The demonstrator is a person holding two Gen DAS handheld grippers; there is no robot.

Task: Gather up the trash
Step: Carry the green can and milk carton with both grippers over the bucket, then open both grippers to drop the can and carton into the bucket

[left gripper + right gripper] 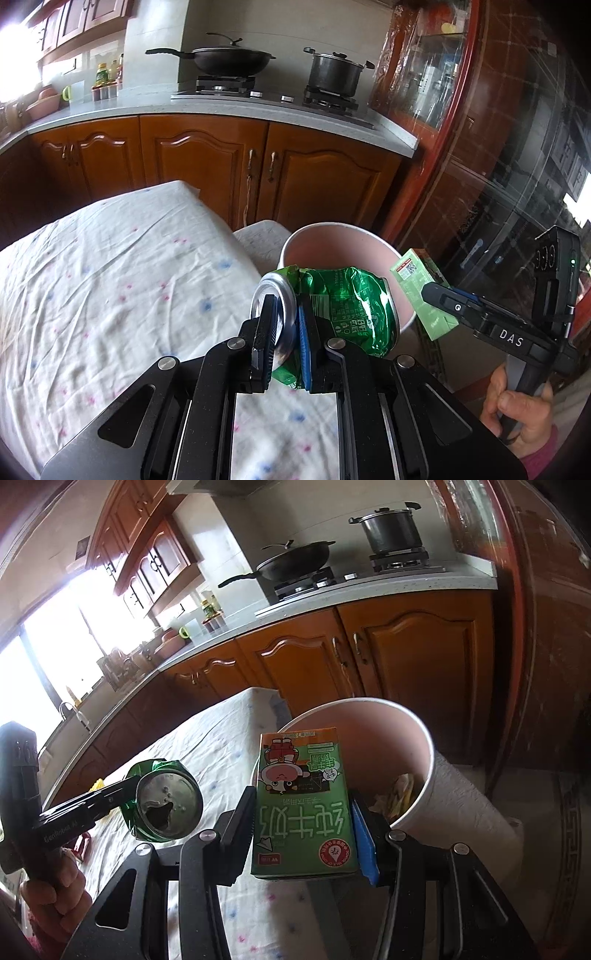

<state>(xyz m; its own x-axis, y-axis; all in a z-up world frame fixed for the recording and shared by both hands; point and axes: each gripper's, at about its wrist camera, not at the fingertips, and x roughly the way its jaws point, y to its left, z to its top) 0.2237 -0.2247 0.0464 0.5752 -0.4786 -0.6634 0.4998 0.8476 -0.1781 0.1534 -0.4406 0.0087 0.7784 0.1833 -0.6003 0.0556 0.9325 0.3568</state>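
Right wrist view | right gripper (303,834) fingers clamp upright milk carton (301,805), pink bin (424,738) at 1 o'clock, nearer | left gripper (286,325) fingers pinch crushed green can (343,306), bin at 12 o'clock.

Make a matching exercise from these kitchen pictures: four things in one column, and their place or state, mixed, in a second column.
1. can
2. carton
3. bucket
4. wok

a. on the stove
b. crushed, in the left gripper
c. holds some rubbish
d. upside down, in the right gripper

Pairs: 1-b, 2-d, 3-c, 4-a
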